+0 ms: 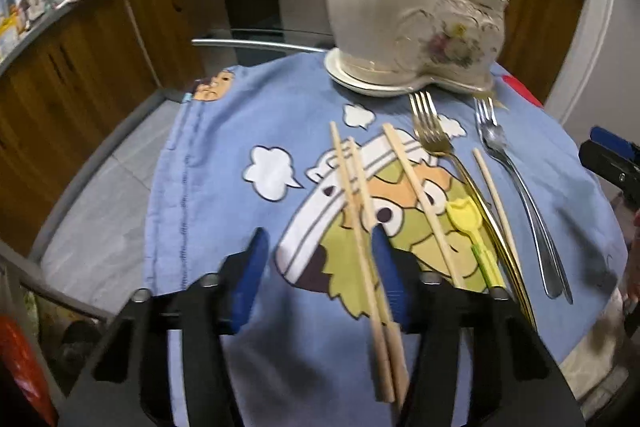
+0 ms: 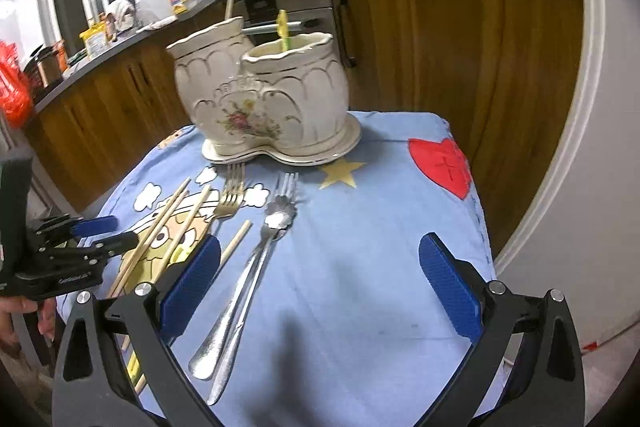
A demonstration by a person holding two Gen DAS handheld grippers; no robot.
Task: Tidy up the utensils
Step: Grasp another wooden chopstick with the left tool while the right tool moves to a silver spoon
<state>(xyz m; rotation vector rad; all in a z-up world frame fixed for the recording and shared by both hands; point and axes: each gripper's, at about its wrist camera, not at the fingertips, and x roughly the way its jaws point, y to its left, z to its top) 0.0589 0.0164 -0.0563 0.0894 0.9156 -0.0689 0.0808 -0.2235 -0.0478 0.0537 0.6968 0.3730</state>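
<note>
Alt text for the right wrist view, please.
The open right tool hovers over a blue cartoon cloth, with a silver fork and spoon between its fingers. Behind stands a cream double-pot holder; chopsticks and the left tool are at left.

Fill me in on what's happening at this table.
A person is sorting utensils into a white floral ceramic double-pot holder on a blue cartoon-print cloth. The left tongs hang open over a pair of wooden chopsticks; the right tongs are open and empty near a silver fork and spoon. A gold fork and a yellow plastic spoon lie loose; each pot already holds one utensil.
</note>
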